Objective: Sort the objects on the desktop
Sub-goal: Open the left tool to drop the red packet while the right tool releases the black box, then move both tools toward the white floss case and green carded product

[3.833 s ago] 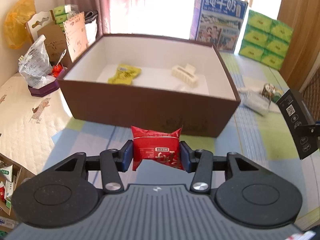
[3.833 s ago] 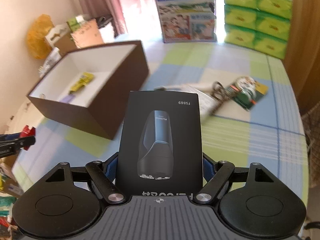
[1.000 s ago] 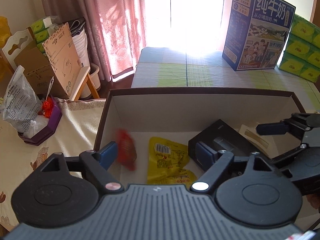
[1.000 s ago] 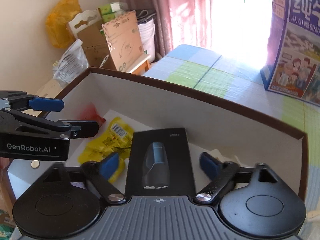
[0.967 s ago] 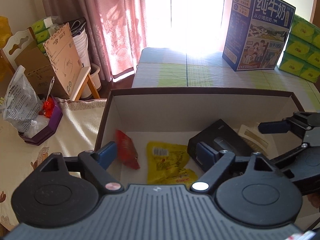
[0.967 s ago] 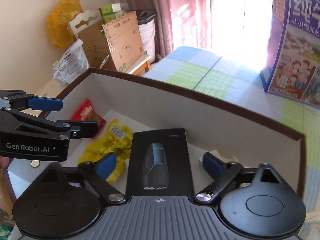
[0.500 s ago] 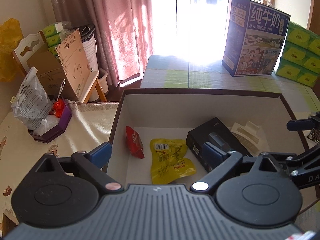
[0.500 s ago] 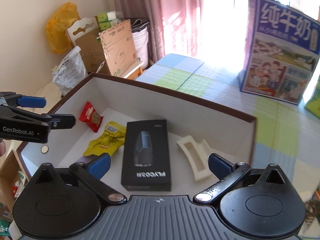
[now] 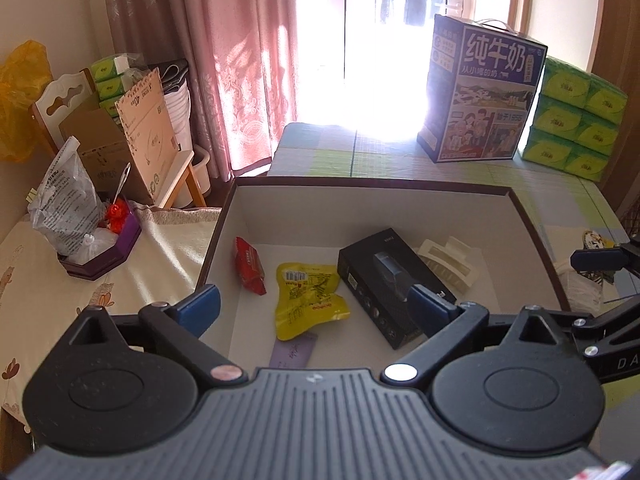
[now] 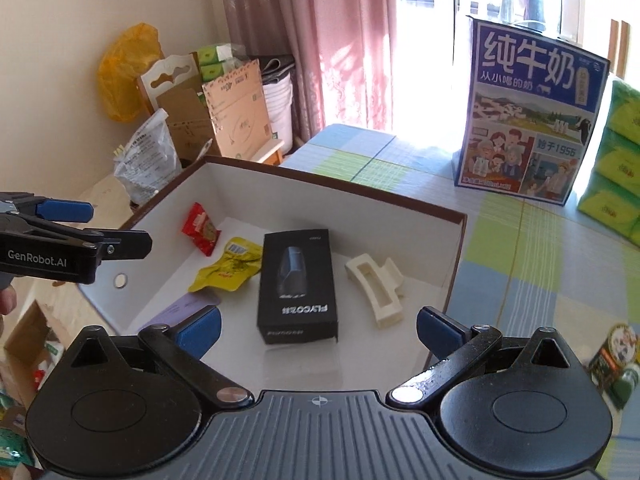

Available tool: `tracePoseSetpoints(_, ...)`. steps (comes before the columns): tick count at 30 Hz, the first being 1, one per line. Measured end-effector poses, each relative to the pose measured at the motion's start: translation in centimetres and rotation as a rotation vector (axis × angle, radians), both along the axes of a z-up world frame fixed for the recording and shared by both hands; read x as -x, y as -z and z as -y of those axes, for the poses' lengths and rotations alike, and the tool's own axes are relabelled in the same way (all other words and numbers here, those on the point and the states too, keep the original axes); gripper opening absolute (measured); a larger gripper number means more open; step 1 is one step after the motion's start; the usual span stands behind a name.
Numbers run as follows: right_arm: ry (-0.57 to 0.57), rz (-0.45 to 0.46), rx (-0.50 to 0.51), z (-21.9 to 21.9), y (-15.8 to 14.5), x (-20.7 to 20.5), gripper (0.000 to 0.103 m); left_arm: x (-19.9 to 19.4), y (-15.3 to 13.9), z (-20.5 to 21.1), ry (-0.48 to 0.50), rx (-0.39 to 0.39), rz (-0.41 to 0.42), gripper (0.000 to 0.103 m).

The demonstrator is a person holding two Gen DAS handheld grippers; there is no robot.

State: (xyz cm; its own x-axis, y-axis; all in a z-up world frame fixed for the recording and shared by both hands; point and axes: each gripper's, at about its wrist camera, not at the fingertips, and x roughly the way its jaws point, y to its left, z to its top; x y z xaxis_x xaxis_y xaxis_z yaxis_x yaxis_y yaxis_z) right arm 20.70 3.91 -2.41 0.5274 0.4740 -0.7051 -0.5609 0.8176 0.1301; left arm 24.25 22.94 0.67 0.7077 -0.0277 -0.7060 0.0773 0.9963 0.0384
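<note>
Left hand-held gripper (image 9: 312,308): we see its jaws spread wide with nothing between them, held above the near left corner of the box.
Right hand-held gripper (image 10: 318,330): spread wide as well, nothing held, above the box's near edge.
Box (image 10: 340,184): brown outside, white inside, open-topped, on the checked tabletop (image 10: 532,256); its right wall has bare cloth beyond it.
Contents: red snack packet (image 9: 249,259) against the left wall; yellow packet (image 9: 308,300) beside it; black shaver box (image 10: 297,283) in the middle; cream hair claw (image 10: 378,284) just right of that.
Writing: we read "FLYCO" on the shaver box, "GenRobot.AI" on the left gripper's side, and "1956" on the milk carton (image 10: 532,120).
Hard to make out: a purple card (image 9: 293,350) partly behind the gripper body; items at the tabletop's right edge are cut off.
</note>
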Motion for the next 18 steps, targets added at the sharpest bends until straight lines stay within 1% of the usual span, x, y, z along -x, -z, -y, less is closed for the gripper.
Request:
tracePoseSetpoints(6, -0.002, 0.005, -0.012, 0.9, -0.9, 1.9, 0.101, 2.1, -1.0, 0.9, -0.018, -0.007, -0.010, 0.099)
tracePoseSetpoints(11, 0.007, 0.009, -0.022, 1.9, -1.4, 3.1, 0.101, 3.9, -1.5, 1.1, -0.041, 0.003, 0.001, 0.099)
tracePoseSetpoints(18, 0.002, 0.005, -0.045, 4.0, -2.1, 5.0, 0.101, 6.4, -1.0, 1.7, -0.065, 0.012, -0.016, 0.099)
